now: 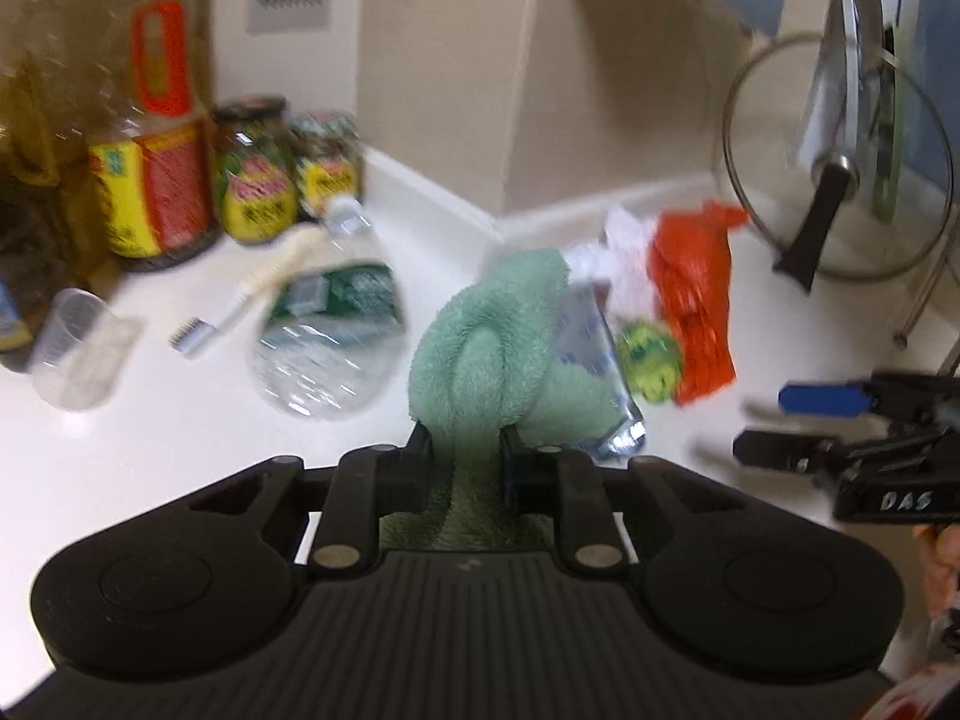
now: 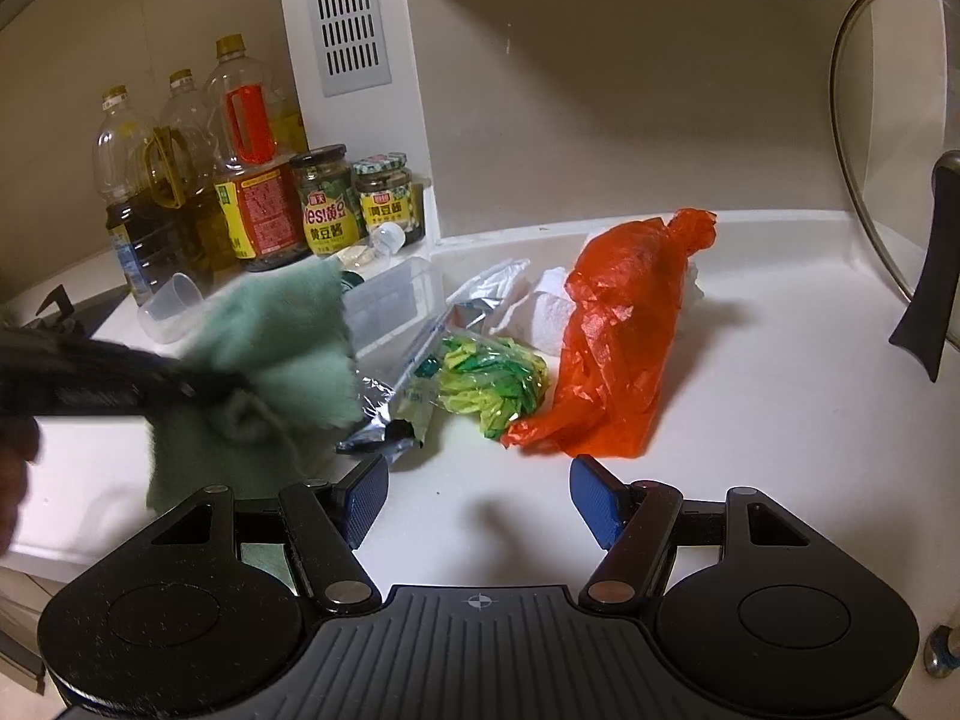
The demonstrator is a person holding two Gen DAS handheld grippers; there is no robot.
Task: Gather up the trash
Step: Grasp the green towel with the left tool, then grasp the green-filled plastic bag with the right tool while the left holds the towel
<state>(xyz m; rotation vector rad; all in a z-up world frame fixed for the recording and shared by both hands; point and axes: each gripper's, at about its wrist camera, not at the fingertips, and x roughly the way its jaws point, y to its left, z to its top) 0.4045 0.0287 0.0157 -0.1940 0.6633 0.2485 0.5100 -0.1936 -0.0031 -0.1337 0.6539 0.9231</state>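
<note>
My left gripper (image 1: 465, 450) is shut on a green cloth (image 1: 492, 330), which bunches up above its jaws and hides part of the trash behind it. On the white counter (image 2: 750, 396) lies a pile of trash: an orange plastic bag (image 2: 624, 330), a crumpled yellow-green wrapper (image 2: 492, 378), a silver foil packet (image 2: 420, 360) and white tissue (image 2: 546, 312). My right gripper (image 2: 477, 486) stands open just in front of the pile with nothing between its blue pads. An empty clear bottle (image 1: 330, 330), a plastic cup (image 1: 72, 348) and a toothbrush (image 1: 240, 306) lie to the left.
Oil bottles (image 2: 180, 192) and sauce jars (image 2: 327, 204) stand at the back left against the wall. A glass pot lid (image 1: 840, 168) on a wire rack stands at the right. The wall corner (image 1: 498, 222) juts out behind the pile.
</note>
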